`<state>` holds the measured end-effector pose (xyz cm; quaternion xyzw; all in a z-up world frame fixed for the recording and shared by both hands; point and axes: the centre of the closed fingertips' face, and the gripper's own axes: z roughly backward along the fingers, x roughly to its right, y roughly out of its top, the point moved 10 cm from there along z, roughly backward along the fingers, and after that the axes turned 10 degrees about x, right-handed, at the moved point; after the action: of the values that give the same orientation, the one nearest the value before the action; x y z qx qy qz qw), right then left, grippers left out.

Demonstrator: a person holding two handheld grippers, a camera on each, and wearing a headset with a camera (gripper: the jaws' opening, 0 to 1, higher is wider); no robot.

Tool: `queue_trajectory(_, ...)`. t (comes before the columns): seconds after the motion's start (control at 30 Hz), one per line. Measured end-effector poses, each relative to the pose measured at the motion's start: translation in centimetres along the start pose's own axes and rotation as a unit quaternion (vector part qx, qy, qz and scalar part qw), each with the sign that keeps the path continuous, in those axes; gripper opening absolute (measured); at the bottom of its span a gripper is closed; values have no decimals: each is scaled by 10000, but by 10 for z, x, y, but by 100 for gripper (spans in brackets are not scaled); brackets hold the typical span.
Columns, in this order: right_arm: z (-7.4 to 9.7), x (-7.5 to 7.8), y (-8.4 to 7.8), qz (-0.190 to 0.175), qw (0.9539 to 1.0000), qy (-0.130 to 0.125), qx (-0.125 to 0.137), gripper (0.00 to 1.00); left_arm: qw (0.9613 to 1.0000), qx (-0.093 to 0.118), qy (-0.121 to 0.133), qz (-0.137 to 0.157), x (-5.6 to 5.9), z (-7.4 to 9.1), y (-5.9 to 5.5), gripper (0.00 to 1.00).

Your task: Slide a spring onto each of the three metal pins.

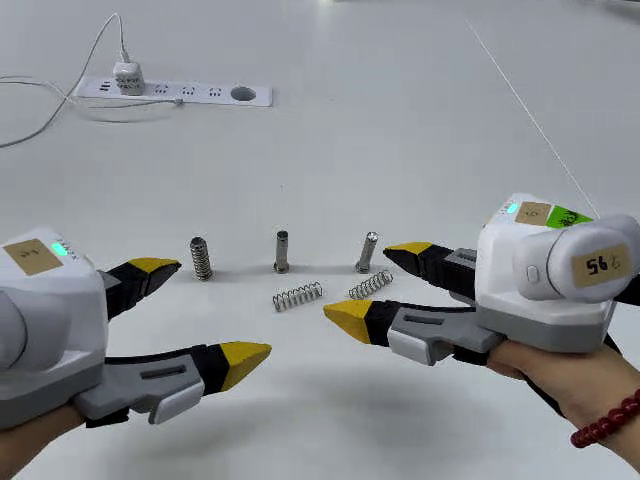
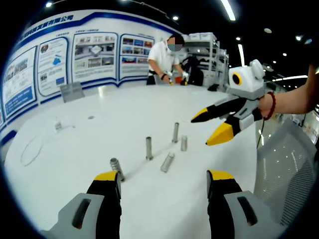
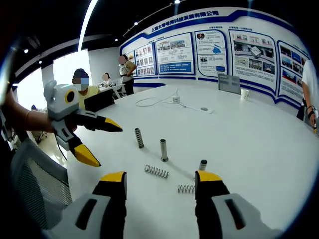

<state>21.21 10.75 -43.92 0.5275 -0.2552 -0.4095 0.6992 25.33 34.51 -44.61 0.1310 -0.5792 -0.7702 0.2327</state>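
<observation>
Two hand-held tools work low over a plain white counter (image 1: 400,130). Each is white and grey, with black jaws tipped in yellow.

The left tongs (image 1: 200,312) are released, with the jaws spread wide and nothing between them. The right tongs (image 1: 368,280) are also released and empty, and their tips point across toward the left tongs. A hand (image 1: 560,375) wearing a red bead bracelet (image 1: 608,425) grips the right tongs.

Two loose springs lie on their sides on the counter between the two pairs of tongs. A short coiled steel spring (image 1: 297,296) rests roughly midway between them. A second coiled steel spring (image 1: 370,285) lies close to the tips of the right tongs, in the gap between its jaws.

Just beyond the springs, three small pins stand in a row.
- **Nearest the left tongs:** a spring-wrapped metal pin (image 1: 201,258), its coil seated around the shaft.
- **Middle:** a bare grey metal pin (image 1: 282,251) stands upright.
- **Nearest the right tongs:** a bare silver metal pin (image 1: 367,252) stands just beside the farther jaw tip.

Far beyond the left tongs lies a long white power strip (image 1: 200,93). A white plug-in charger (image 1: 127,72) sits in it, and a thin white cable (image 1: 50,115) trails off to the side.
</observation>
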Motion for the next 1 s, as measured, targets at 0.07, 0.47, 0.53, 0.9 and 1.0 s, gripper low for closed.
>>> queue_trajectory(0.07, 2, 1, -1, -16, 10000, 9, 7, 57, 10000, -38, -46, -11, -1, -4, 0, 69)
queue_trajectory(0.47, 13, 4, -8, -34, 9998, 175, 48, 59, 9987, -283, -336, -256, -3, -25, -5, 56)
queue_trajectory(0.53, 14, 4, -9, -69, 9998, 177, 56, 59, 9984, -305, -383, -292, -3, -27, -6, 54)
queue_trajectory(0.9, 18, 6, -11, -52, 9998, 191, 56, 60, 9940, -590, -689, -604, -4, -50, -11, 45)
queue_trajectory(1.0, 18, 6, -12, -88, 9998, 175, 67, 60, 9932, -635, -734, -640, -4, -55, -12, 43)
